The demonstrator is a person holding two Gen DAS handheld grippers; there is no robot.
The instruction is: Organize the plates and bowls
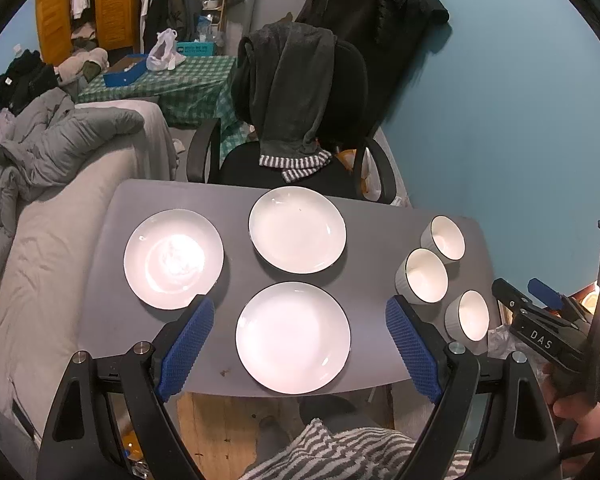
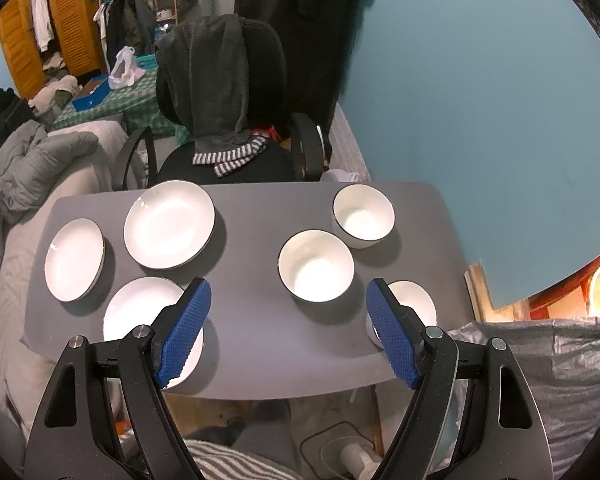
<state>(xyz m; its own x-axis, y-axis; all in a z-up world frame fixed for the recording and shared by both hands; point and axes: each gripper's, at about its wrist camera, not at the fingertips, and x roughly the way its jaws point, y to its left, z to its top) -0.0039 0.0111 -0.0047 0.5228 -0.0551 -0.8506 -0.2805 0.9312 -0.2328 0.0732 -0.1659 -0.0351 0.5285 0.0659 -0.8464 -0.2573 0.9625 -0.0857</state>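
Three white plates lie apart on the grey table (image 1: 236, 272): a near plate (image 1: 293, 338), a far plate (image 1: 297, 229) and a left plate (image 1: 173, 259). Three white bowls stand at the right: a near bowl (image 1: 468, 315), a middle bowl (image 1: 422, 276) and a far bowl (image 1: 444, 237). My left gripper (image 1: 296, 348) is open and empty, held above the near plate. My right gripper (image 2: 287, 334) is open and empty, above the table's front edge between the near plate (image 2: 140, 312) and the near bowl (image 2: 416, 300), in front of the middle bowl (image 2: 316, 266).
A black office chair (image 1: 300, 120) draped with a dark towel stands behind the table. A bed with grey bedding (image 1: 40, 200) lies to the left. A blue wall (image 1: 500, 120) is to the right. A crinkled grey cover (image 2: 540, 360) lies right of the table.
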